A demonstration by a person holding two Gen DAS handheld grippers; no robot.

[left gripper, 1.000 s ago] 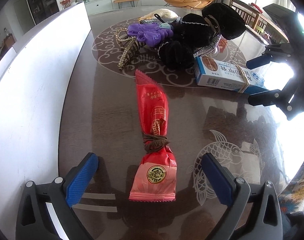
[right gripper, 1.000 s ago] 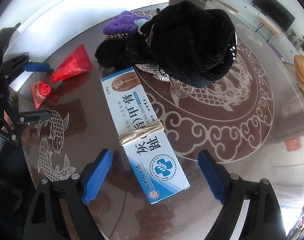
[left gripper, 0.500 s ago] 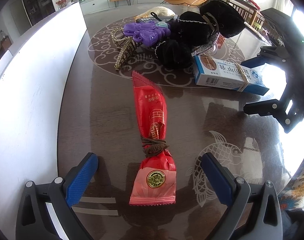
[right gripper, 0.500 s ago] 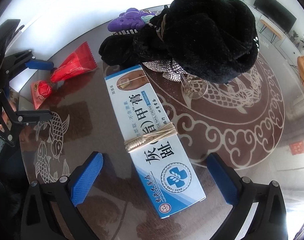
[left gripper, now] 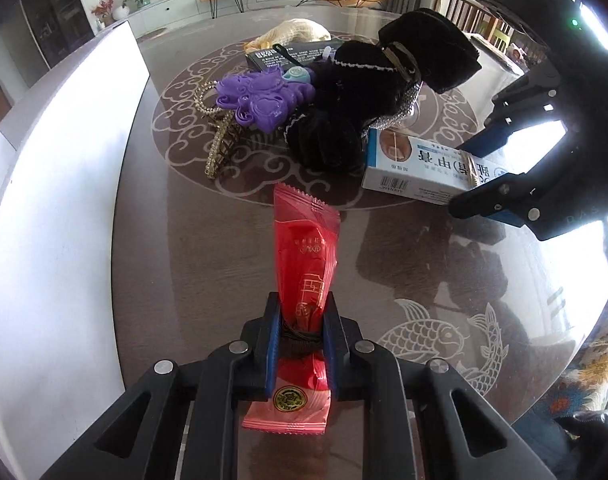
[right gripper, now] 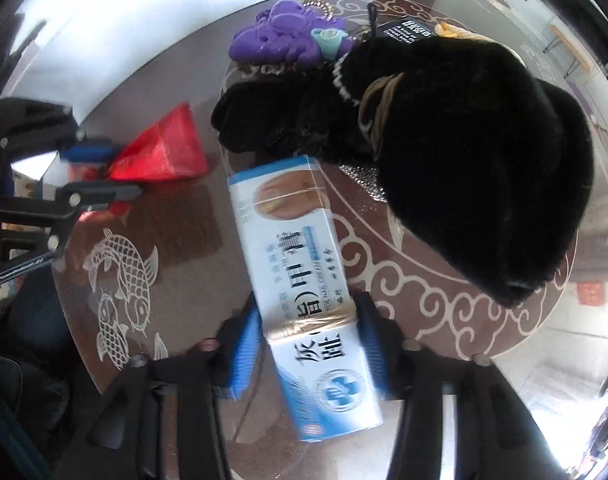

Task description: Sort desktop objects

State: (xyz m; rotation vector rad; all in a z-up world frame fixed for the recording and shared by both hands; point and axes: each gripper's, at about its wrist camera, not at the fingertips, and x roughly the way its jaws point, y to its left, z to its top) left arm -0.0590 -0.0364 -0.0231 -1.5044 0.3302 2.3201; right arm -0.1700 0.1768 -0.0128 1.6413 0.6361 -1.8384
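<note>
A red snack packet [left gripper: 306, 252] with a brown hair tie [left gripper: 301, 340] round its waist lies on the dark patterned table [left gripper: 207, 280]. My left gripper [left gripper: 301, 308] is shut on it at the tie. A blue-and-white nail cream box [right gripper: 291, 236], bound with a rubber band [right gripper: 312, 322], lies to the right. My right gripper [right gripper: 310, 336] straddles that box at the band; its jaws are closing and the pads meet the box's long sides. The left wrist view shows the right gripper [left gripper: 470, 176] at the box [left gripper: 416, 168]. The right wrist view shows the left gripper [right gripper: 123, 170] on the packet [right gripper: 159, 156].
Behind both items is a heap: black fluffy hair pieces [left gripper: 364, 92], a purple clip [left gripper: 263, 100], a gold claw clip [left gripper: 219, 140] and a dark box [left gripper: 291, 54]. A white board [left gripper: 55, 200] runs along the table's left side. The round table edge curves at right.
The left gripper moved forward over the red packet and shut on its tied waist. The right gripper came down over the box and its wide jaws narrowed onto the box's sides.
</note>
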